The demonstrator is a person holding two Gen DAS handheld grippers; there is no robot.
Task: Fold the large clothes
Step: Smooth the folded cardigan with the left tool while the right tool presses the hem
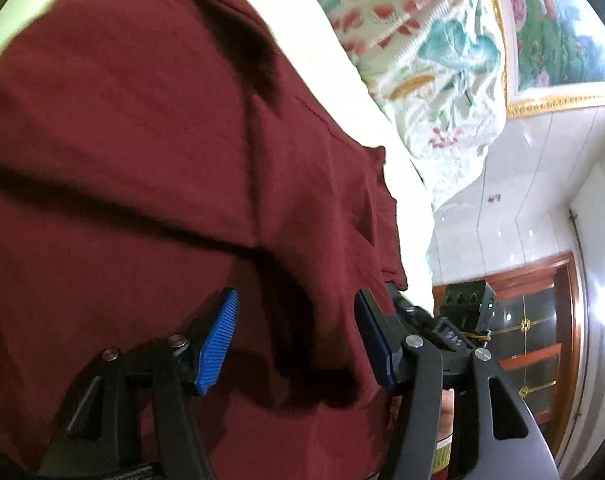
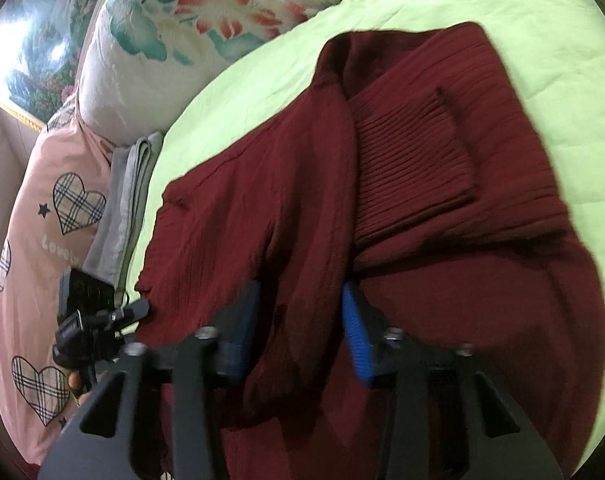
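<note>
A large dark red ribbed garment (image 2: pixel 422 184) lies on a light green bed sheet (image 2: pixel 262 80), with one ribbed part folded over its upper right. It fills the left wrist view (image 1: pixel 142 160). My right gripper (image 2: pixel 302 328) is open, its blue pads on either side of a raised fold of the cloth. My left gripper (image 1: pixel 298 340) is open just above the garment near its right edge. The other gripper shows in each view: the right one in the left wrist view (image 1: pixel 454 320), the left one in the right wrist view (image 2: pixel 94 328).
A floral quilt (image 2: pixel 190 32) and a pink pillow with plaid hearts (image 2: pixel 50 240) lie along the bed's far side, with a folded grey cloth (image 2: pixel 122 208) beside them. A framed painting (image 1: pixel 554 28), white wall and wooden cabinet (image 1: pixel 542 340) show in the left wrist view.
</note>
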